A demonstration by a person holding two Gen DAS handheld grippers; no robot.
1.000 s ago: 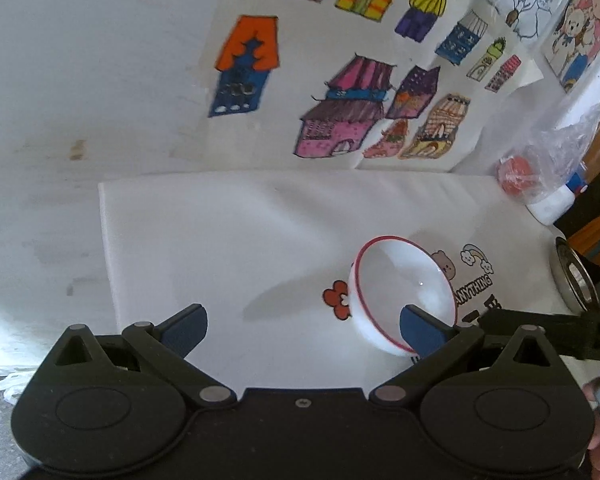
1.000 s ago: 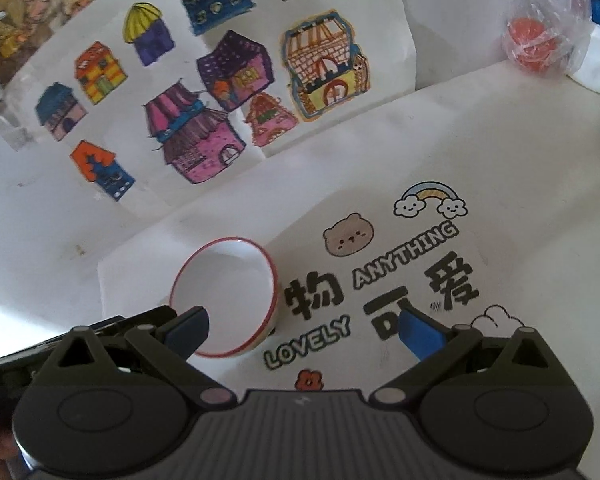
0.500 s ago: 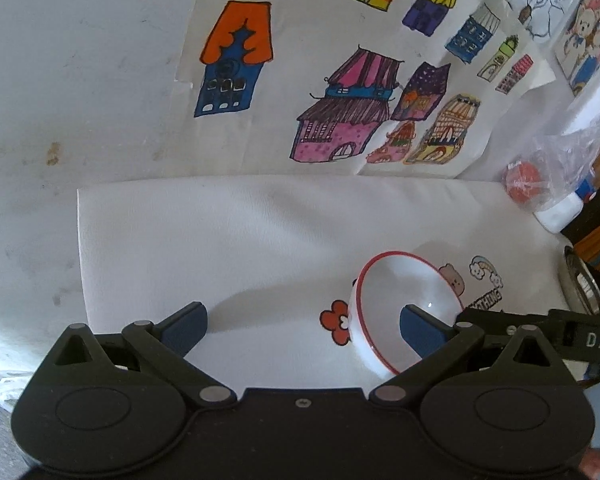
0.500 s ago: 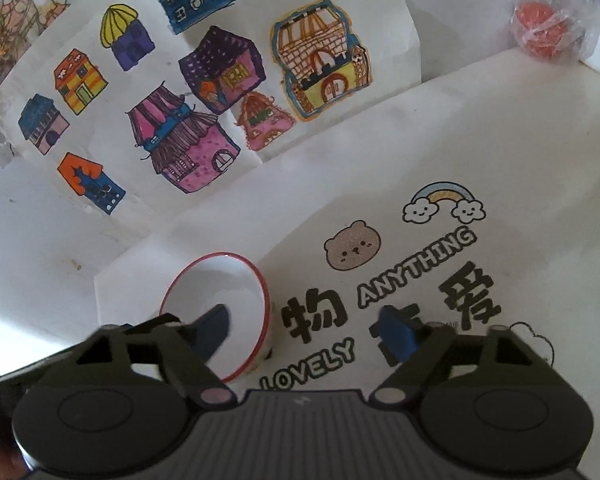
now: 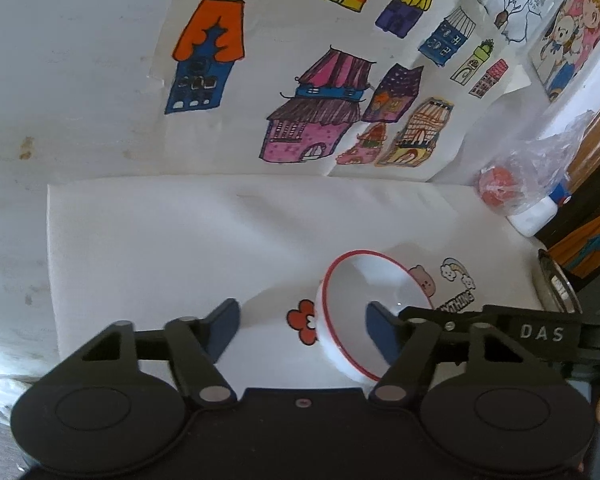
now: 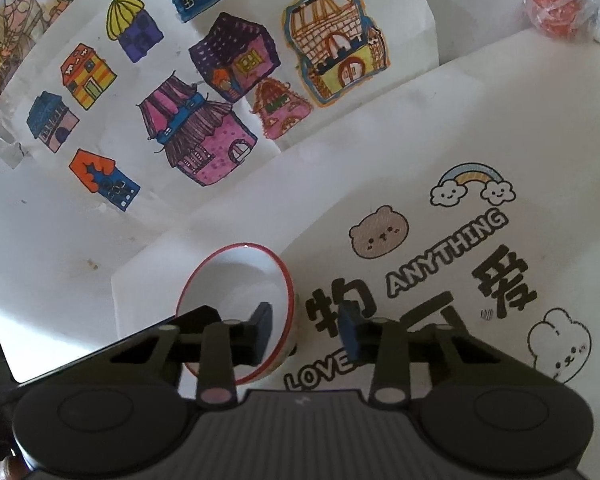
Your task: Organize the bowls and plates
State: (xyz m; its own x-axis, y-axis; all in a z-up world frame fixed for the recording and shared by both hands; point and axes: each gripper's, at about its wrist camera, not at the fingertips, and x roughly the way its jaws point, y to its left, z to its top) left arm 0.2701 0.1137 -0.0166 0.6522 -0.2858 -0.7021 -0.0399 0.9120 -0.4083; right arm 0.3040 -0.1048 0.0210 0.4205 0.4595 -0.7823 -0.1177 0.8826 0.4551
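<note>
Bowl [image 5: 370, 312], white with a red rim, sits on the white mat [image 5: 180, 240] beside a printed bear. Both claws straddle its rim, each with one finger inside and one outside. Left gripper [image 5: 302, 322] and right gripper [image 6: 306, 330] have just been closing; pads not yet pressing the wall, gaps visible on either side.

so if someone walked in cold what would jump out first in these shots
The white bowl with a red rim sits near the front of the white printed mat, and both grippers straddle its rim: the left gripper around its left side, the right gripper around its right side, both just closing. Behind, bright hand-drawn house pictures cover the wall.
</note>
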